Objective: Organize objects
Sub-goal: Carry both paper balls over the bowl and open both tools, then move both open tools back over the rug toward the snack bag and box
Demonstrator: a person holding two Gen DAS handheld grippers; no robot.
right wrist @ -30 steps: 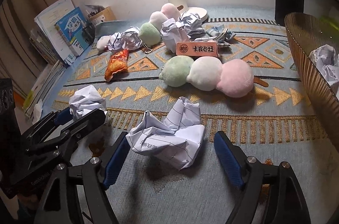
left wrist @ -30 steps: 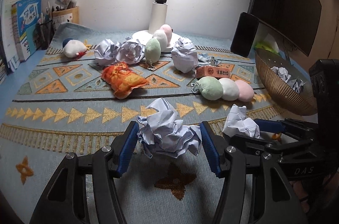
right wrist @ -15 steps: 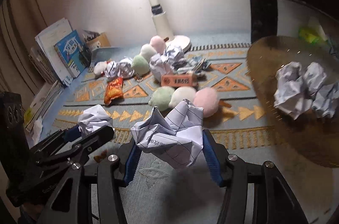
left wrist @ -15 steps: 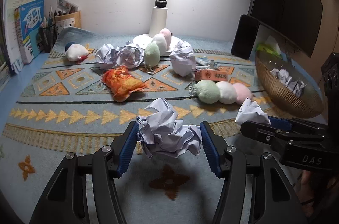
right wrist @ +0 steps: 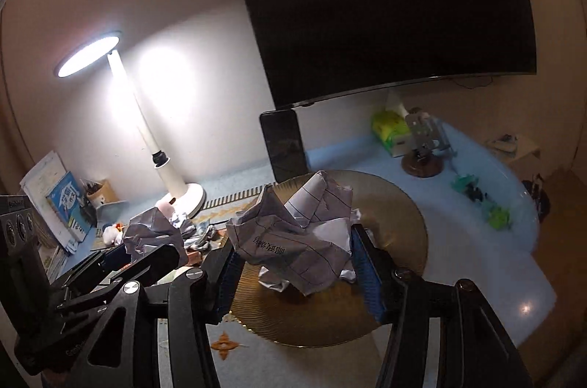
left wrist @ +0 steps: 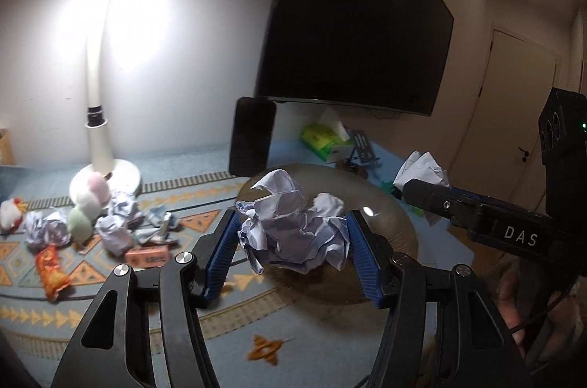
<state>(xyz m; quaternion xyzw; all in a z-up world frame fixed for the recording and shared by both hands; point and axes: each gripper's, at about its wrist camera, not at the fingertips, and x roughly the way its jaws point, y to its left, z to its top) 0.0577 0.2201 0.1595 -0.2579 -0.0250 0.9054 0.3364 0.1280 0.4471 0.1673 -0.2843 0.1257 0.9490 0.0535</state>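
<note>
My left gripper (left wrist: 293,252) is shut on a crumpled white paper ball (left wrist: 290,234) and holds it in the air over the near rim of the gold bowl (left wrist: 400,223). My right gripper (right wrist: 299,263) is shut on a lined crumpled paper ball (right wrist: 293,234) and holds it above the same gold bowl (right wrist: 396,241). Each gripper shows in the other's view: the right one with its paper (left wrist: 425,168), the left one with its paper (right wrist: 150,234). The bowl's contents are mostly hidden behind the held papers.
On the patterned mat (left wrist: 205,285) to the left lie more paper balls (left wrist: 113,234), plush dango toys (left wrist: 88,201), an orange snack bag (left wrist: 51,270) and an orange box (left wrist: 146,256). A white lamp (left wrist: 99,116), a black phone (left wrist: 253,138) and a monitor (left wrist: 348,21) stand behind.
Both grippers have risen and swung right, carrying their paper balls from above the mat to above the gold bowl. The right gripper closed on its paper a second ago.
</note>
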